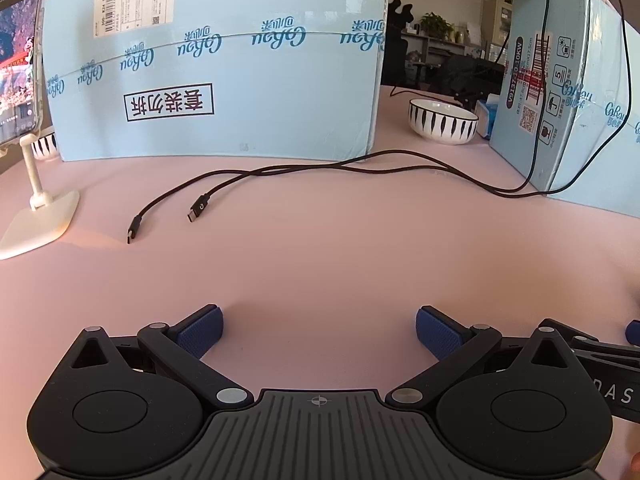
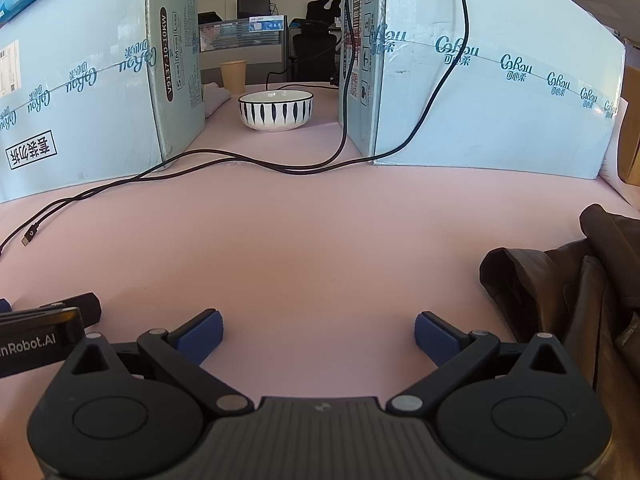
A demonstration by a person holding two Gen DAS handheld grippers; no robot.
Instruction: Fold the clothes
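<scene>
Nothing of the folding looks done, as far as I can judge: the one garment in view, a dark brown cloth (image 2: 560, 304), lies bunched in a heap at the right edge of the right wrist view, just beside the right gripper (image 2: 318, 334), and no gripper touches it. All of the work seems left: pick up, spread flat, fold. The pink table (image 1: 340, 248) takes up most of both views, smooth and bare in front of the grippers. Two big pale blue boxes stand at its far side, one to the left (image 1: 224, 60) and one to the right (image 2: 500, 92), with a gap between them. Through that gap a room shows with desks, a black chair (image 2: 316, 36) and a screen. In the gap sits a white bowl (image 2: 276, 110) with dark stripes, a paper cup (image 2: 234, 76) behind it. A phone on a white stand (image 1: 36, 208) stands at the far left. Two black cables (image 1: 280, 172) trail over the table, their plug ends lying free. The left gripper (image 1: 320, 334) is wide apart and empty; the right gripper is likewise wide and empty.
</scene>
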